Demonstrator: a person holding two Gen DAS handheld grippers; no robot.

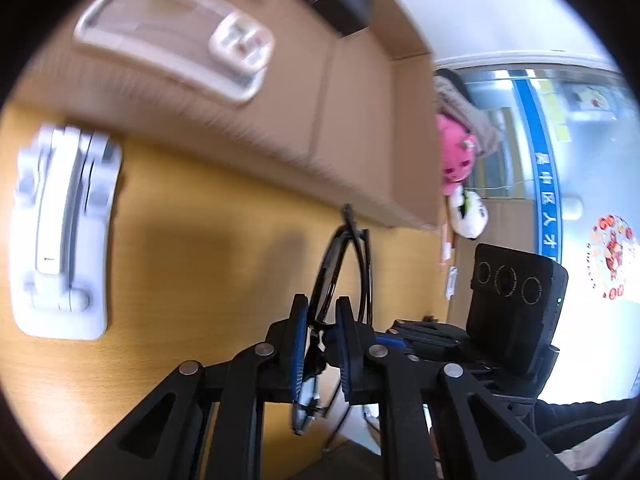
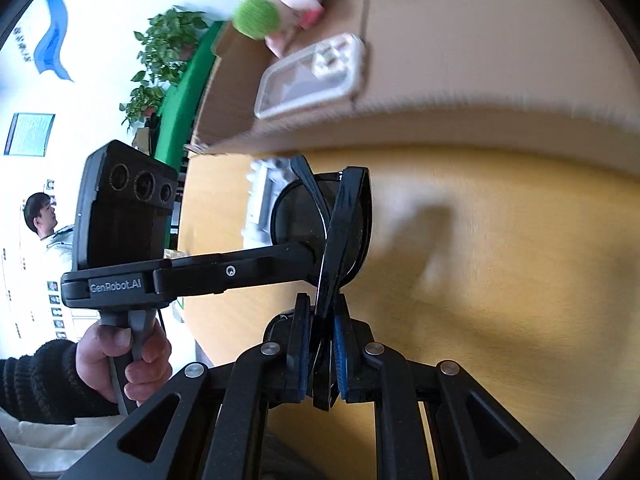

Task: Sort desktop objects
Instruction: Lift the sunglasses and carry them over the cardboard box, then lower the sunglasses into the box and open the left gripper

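Both of my grippers, left (image 1: 322, 336) and right (image 2: 322, 344), pinch 1 pair of folded black sunglasses (image 2: 340, 224), held above the wooden desk (image 2: 500, 280) beside an open cardboard box (image 2: 460, 80).

Sunglasses (image 2: 340, 224) hung between both grippers, above table (image 1: 200, 220). Cardboard box (image 1: 360, 120) stood behind them; phone case (image 1: 172, 32) lay in box. Stapler (image 1: 60, 232) lay on table, left of sunglasses.
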